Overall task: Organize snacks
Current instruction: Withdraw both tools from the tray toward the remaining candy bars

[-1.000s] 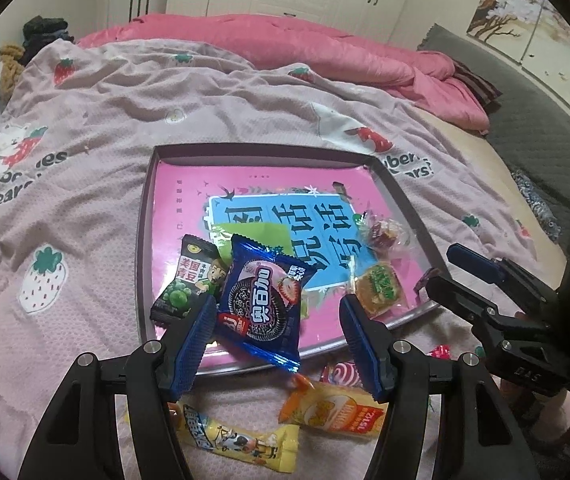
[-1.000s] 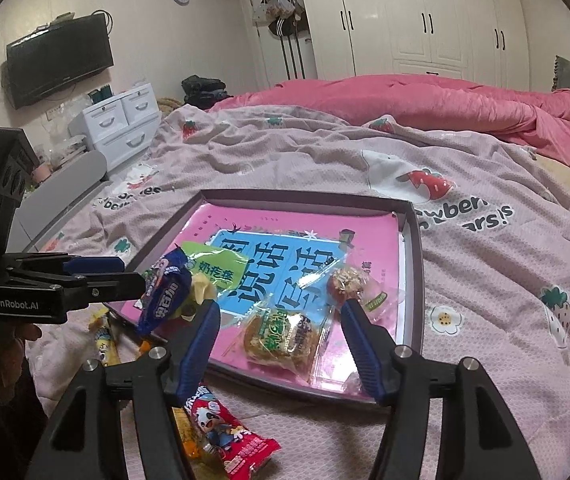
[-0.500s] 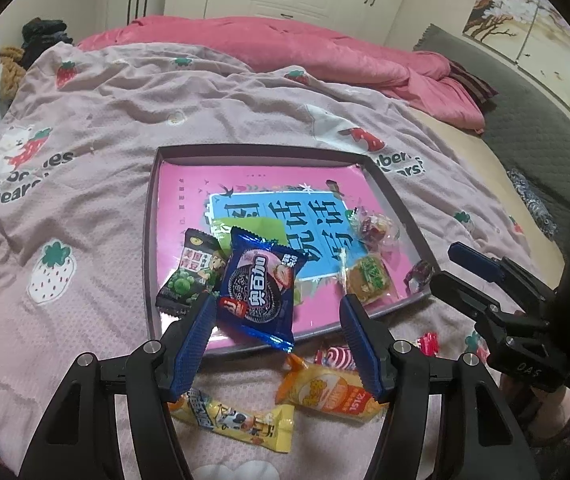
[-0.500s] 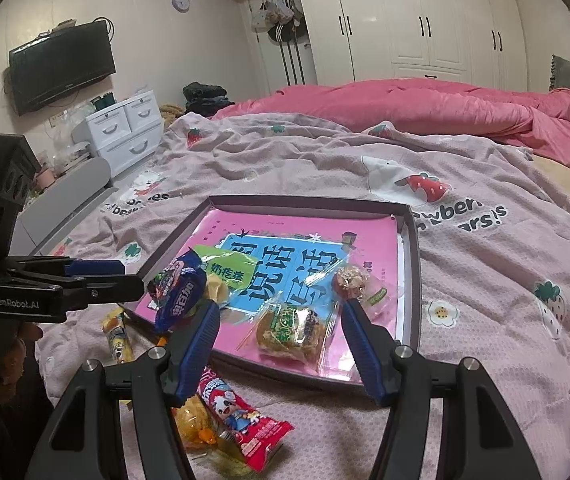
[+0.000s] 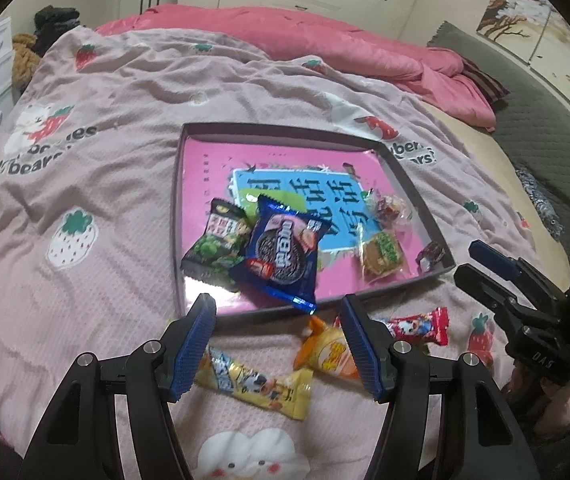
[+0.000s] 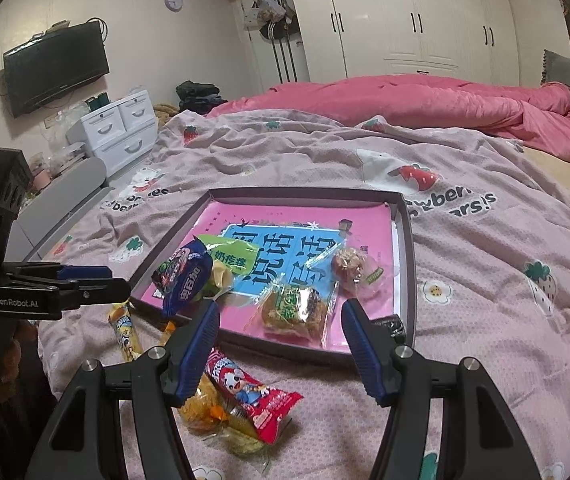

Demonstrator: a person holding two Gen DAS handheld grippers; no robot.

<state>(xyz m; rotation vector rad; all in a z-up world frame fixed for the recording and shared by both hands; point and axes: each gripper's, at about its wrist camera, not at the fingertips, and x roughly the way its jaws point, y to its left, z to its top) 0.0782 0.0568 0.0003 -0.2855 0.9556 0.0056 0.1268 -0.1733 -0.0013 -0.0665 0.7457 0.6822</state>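
Observation:
A dark-rimmed tray [image 5: 178, 216] with a pink bottom lies on the bedspread. In it are a blue cookie packet [image 5: 281, 254], a green pea packet [image 5: 215, 246], a clear-wrapped cake [image 5: 383, 254], a red sweet [image 5: 391, 208] and a small dark sweet [image 5: 431, 254]. On the bedspread in front of the tray lie a yellow bar [image 5: 257, 382], an orange packet [image 5: 327, 354] and a red packet [image 5: 417, 324]. My left gripper [image 5: 277, 304] hovers open above the tray's near rim. My right gripper [image 6: 281, 308] is open and holds nothing, just above the red packet [image 6: 251, 394] and near the cake [image 6: 295, 312].
A bunched pink duvet [image 6: 425, 100] lies across the far side of the bed. White drawers [image 6: 121, 128] and a wall television [image 6: 55, 68] stand at the left. White wardrobes [image 6: 405, 20] fill the back wall. A grey cover [image 5: 545, 128] borders the bed's right side.
Both grippers have drawn back from the tray toward the near edge of the bed, so more of the loose snacks in front of the tray show. The snacks themselves have not moved.

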